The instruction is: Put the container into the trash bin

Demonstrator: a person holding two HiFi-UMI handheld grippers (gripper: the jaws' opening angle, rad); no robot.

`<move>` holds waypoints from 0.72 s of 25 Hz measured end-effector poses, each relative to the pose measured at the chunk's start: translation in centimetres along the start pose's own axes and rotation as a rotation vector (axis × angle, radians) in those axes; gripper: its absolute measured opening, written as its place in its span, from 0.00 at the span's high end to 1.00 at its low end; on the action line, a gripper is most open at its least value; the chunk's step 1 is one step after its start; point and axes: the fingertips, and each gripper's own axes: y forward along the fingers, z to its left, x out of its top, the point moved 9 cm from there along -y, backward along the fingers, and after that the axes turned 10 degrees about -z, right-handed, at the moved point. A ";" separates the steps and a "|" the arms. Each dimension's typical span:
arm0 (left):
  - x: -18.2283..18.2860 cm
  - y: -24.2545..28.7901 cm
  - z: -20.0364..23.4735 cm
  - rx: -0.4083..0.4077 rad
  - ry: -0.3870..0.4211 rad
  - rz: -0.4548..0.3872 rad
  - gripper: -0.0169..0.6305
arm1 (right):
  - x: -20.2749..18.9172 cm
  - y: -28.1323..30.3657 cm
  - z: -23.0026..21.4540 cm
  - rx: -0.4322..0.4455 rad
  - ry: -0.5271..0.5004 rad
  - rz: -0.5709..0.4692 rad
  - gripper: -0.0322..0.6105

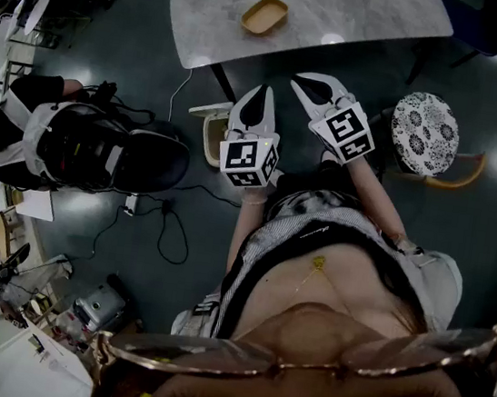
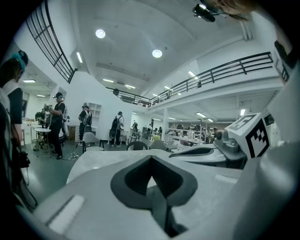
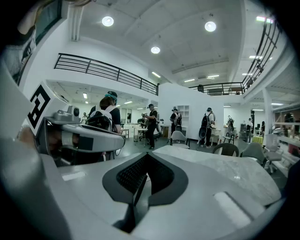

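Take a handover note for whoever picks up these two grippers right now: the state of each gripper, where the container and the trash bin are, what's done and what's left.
Left gripper: jaws together, nothing in them.
Right gripper: jaws together, empty.
Container: lies on the grey table, beyond both grippers, not yet grasped.
Trash bin: on the floor by the table's near edge, partly hidden behind the left gripper.
Done: nothing so far.
Left: open one gripper, reach to the table, grasp the container, bring it over the trash bin and let go.
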 end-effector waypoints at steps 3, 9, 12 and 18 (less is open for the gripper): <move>-0.3 0.1 0.4 -0.006 0.005 -0.002 0.97 | -0.4 0.5 0.1 0.006 0.007 -0.004 0.91; -0.4 -0.7 2.4 -0.039 -0.031 0.002 0.97 | -0.6 2.1 1.0 -0.010 0.057 -0.033 0.91; -0.4 -1.1 4.0 -0.050 -0.044 -0.003 0.97 | -0.7 3.3 1.7 -0.029 0.062 -0.035 0.91; -0.3 -1.7 6.6 -0.069 -0.056 0.010 0.97 | -0.7 4.8 3.2 -0.061 0.093 -0.035 0.91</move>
